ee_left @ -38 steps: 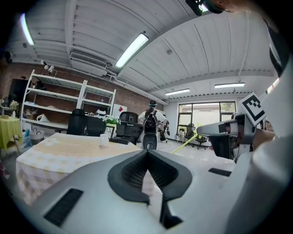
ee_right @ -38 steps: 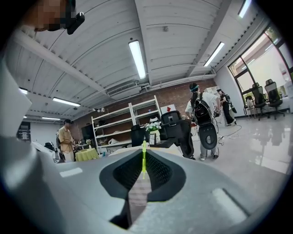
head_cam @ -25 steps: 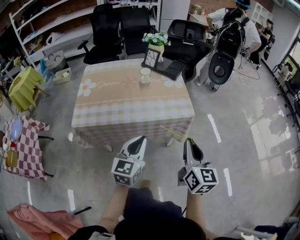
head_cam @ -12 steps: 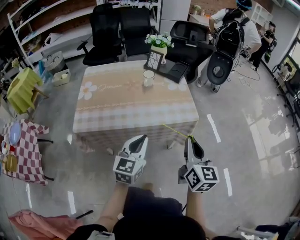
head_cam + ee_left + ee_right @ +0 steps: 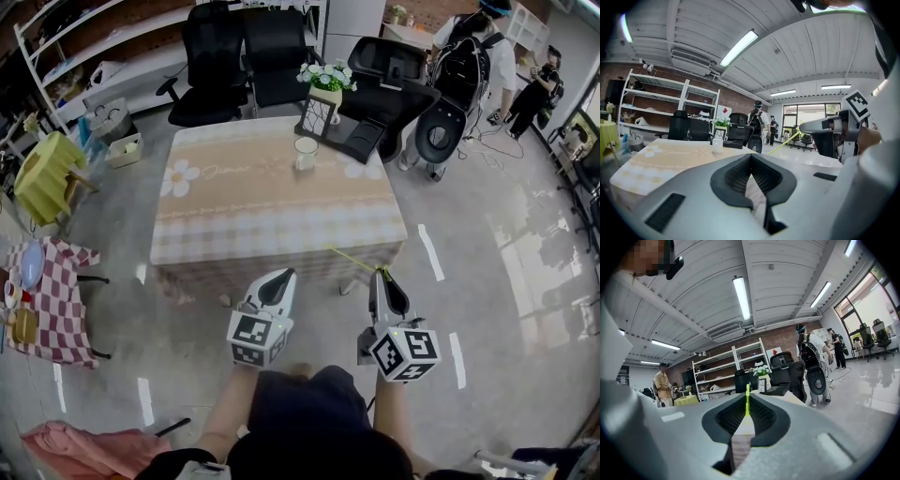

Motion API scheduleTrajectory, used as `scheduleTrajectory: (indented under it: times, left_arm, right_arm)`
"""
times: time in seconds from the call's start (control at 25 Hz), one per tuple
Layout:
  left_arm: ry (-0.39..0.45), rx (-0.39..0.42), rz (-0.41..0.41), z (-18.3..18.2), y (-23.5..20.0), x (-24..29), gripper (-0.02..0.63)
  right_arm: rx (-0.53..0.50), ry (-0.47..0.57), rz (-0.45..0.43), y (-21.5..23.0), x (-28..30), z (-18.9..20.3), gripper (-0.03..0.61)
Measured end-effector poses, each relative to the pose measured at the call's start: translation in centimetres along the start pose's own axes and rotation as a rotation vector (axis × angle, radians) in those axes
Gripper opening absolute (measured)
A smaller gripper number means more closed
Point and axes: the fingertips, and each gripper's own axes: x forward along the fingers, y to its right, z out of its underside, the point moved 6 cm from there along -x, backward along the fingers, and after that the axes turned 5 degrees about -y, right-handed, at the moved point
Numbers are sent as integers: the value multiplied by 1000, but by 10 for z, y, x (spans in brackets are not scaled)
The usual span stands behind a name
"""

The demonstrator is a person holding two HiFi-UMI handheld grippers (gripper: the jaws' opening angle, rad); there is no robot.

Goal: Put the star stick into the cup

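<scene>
Our right gripper point(image 5: 382, 275) pinches one thin yellow-green stick point(image 5: 354, 260); left gripper point(image 5: 281, 277) closed, empty; one cup point(image 5: 306, 153) at twelve o'clock.

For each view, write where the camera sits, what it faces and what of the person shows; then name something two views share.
Head view: on the head, steeply down at the table; arms, left gripper, right gripper show.
Left gripper view: on that gripper, across shut fingers toward the table; right gripper shows.
Right gripper view: on that gripper, toward shelves; fingers hold the star stick.
Shared: the cup, head and left gripper views.
</scene>
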Motion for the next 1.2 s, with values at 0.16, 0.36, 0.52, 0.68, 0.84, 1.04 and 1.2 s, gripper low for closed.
scheduleTrajectory:
  times: [0.16, 0.36, 0.52, 0.68, 0.84, 1.04, 1.2]
  left_arm:
    - [-4, -1, 1, 3, 0, -2, 9]
    - [-9, -4, -8, 4, -3, -6, 9]
    - [-17, -8, -15, 9, -5, -9, 9]
    - [-21, -11, -14, 9, -6, -6, 9]
    - [-25, -13, -8, 11, -5, -1, 9]
    - [-25, -14, -5, 9, -8, 11, 9]
    - [-23, -15, -1, 6, -10, 20, 9]
  right_arm:
    - [8, 1, -3, -2, 0, -1, 20]
    - [6, 4, 1, -2, -2, -3, 20]
    - [11, -2, -5, -4, -1, 2, 20]
    - [13, -11, -12, -3, 4, 3, 20]
    - [13, -20, -15, -2, 9, 4, 20]
    - [11, -26, -23, 3, 20, 2, 20]
    - [9, -24, -24, 7, 30, -2, 20]
